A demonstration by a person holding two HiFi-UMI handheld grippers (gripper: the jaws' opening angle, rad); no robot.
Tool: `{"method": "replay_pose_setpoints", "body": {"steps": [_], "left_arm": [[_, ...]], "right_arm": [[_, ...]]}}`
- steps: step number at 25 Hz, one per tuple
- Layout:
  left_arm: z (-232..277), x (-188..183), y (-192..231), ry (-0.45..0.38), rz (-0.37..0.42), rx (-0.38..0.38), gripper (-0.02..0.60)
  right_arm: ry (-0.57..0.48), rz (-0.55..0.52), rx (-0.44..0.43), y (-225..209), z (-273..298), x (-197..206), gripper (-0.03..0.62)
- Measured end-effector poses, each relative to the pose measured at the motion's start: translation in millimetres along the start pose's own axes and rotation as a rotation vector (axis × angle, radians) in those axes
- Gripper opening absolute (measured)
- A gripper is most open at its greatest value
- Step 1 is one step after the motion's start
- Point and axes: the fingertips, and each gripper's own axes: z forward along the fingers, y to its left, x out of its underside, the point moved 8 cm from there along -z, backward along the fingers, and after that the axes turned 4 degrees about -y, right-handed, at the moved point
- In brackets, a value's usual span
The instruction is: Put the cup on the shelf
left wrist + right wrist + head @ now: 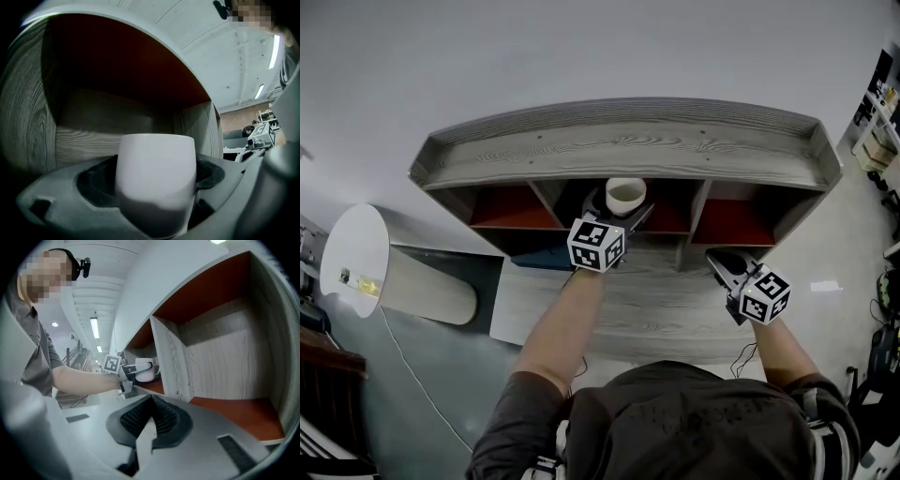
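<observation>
A white cup (pixel 625 196) (pixel 156 176) is held upright in my left gripper (pixel 619 217) (pixel 154 187), which is shut on it at the mouth of the middle compartment of the grey wooden shelf (pixel 628 150). In the right gripper view the cup (pixel 147 371) and the left gripper (pixel 133 373) show from the side, at that compartment's red floor. My right gripper (pixel 724 267) (pixel 150 420) is shut with nothing in it, in front of the shelf's right compartment (pixel 234 366).
The shelf has red-floored compartments left (pixel 508 211), middle and right (pixel 741 220) under a wide top board. A lower wooden ledge (pixel 656 309) runs in front. A white round table (pixel 356 258) stands at the left, and shelving with goods (pixel 877 122) at the far right.
</observation>
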Motion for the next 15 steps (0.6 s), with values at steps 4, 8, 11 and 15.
{"method": "replay_pose_setpoints", "body": {"steps": [4, 8, 11, 15], "left_arm": [[5.5, 4.6, -3.6, 0.054, 0.041, 0.016, 0.434], [10.1, 8.4, -7.6, 0.128, 0.068, 0.037, 0.434], [8.4, 8.5, -3.5, 0.182, 0.026, 0.028, 0.434], [7.3, 11.7, -3.5, 0.277, 0.040, 0.035, 0.434]], "right_arm": [[0.006, 0.003, -0.007, 0.7, 2.7, 2.1, -0.008], [0.006, 0.007, -0.020, 3.3, 6.0, 2.1, -0.008], [0.010, 0.008, -0.030, 5.2, 7.4, 2.5, -0.008], [0.013, 0.015, -0.029, 5.1, 5.9, 3.2, -0.008]]}}
